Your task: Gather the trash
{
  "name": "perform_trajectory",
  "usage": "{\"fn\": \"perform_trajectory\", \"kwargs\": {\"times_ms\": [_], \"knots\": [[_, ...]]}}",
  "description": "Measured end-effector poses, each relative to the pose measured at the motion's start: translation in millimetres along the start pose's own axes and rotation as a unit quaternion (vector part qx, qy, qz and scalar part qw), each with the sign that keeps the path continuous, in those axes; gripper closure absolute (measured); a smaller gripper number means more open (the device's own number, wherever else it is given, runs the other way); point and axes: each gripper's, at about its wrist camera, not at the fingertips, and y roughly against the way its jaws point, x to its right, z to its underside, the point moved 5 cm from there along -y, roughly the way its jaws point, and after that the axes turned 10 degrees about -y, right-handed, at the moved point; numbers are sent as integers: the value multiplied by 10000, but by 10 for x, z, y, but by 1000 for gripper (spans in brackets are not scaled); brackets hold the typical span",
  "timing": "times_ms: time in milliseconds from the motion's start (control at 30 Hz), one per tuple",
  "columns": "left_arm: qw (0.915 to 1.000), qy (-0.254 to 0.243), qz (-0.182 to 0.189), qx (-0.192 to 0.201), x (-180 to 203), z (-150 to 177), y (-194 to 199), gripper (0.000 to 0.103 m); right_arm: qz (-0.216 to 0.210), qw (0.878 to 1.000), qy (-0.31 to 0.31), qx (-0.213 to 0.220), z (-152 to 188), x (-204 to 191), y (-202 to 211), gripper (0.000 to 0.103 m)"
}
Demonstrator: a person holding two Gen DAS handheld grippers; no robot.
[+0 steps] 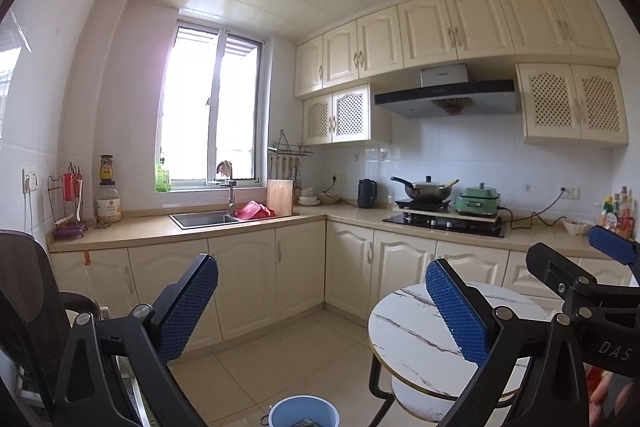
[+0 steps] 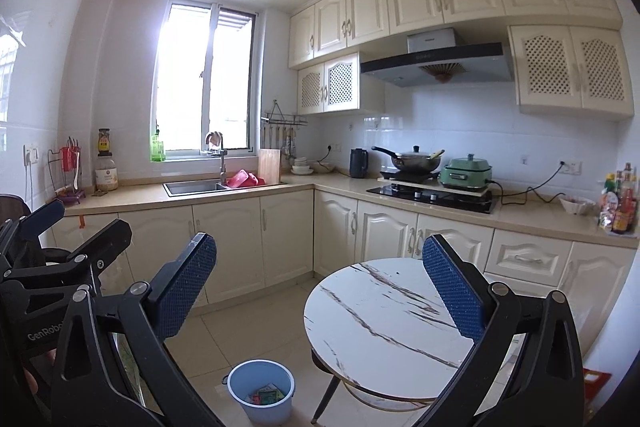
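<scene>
Right wrist | bucket upright, wrappers inside | both tools wide, empty

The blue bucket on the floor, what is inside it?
In the right wrist view, the blue bucket holds a few colourful wrappers or packets lying at its bottom. Its near wall hides part of the bottom. The left wrist view shows only its rim.
</scene>
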Motion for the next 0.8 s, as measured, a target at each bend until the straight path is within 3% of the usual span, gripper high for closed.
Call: {"fn": "perform_trajectory", "kwargs": {"times_ms": [800], "knots": [[9999,-84,89,-23,-224,-429,-115,1,110,9999,-9,-56,57,71,19,0]]}}
